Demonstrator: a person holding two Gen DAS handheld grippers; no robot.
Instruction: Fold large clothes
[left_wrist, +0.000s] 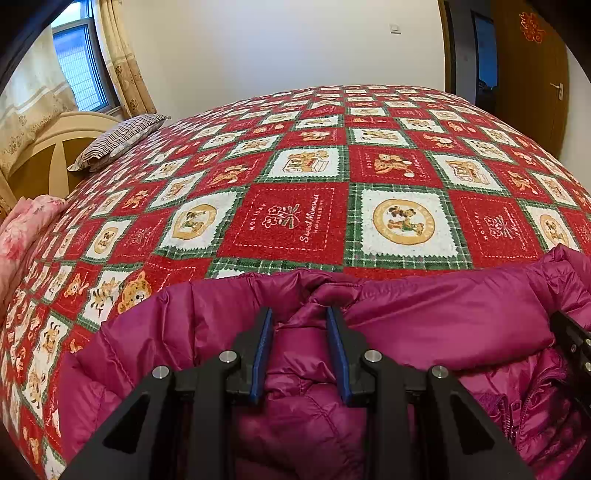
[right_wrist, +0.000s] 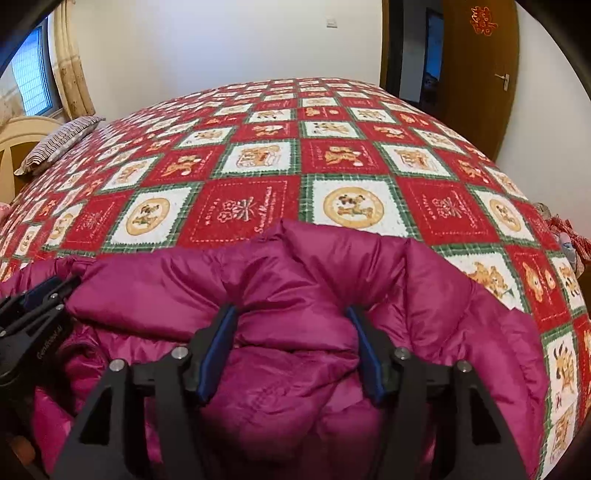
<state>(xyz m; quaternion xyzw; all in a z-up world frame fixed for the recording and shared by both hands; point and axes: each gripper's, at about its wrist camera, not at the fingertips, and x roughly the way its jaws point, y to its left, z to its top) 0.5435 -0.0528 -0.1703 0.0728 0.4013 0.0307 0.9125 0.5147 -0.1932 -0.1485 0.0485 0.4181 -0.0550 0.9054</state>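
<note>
1. While the magenta quilted down jacket (left_wrist: 424, 325) lies bunched at the near edge of the bed, my left gripper (left_wrist: 300, 314) has its blue pads pinched on a raised fold of the shiny fabric, jaws fairly narrow and the cloth puckered up between them.
2. My right gripper (right_wrist: 291, 312) stands with its jaws well apart; a puffy panel of the same jacket (right_wrist: 295, 266) sits between the blue pads (right_wrist: 216, 350), but I cannot see them pressing on it (the fabric bulges loosely there).
3. Both tools point down at the jacket, side by side; from the right wrist view my left gripper (right_wrist: 48, 291) shows at the left edge, touching the jacket's rim.
4. Under the jacket spreads a red, white and green checked bedspread with bear pictures (left_wrist: 295, 166), covering the whole bed.
5. Far off at the left corner rests a striped pillow (left_wrist: 118, 140) by a cream headboard (left_wrist: 55, 140), with a pink floral quilt (left_wrist: 22, 229) beside the bedspread's left edge.
</note>
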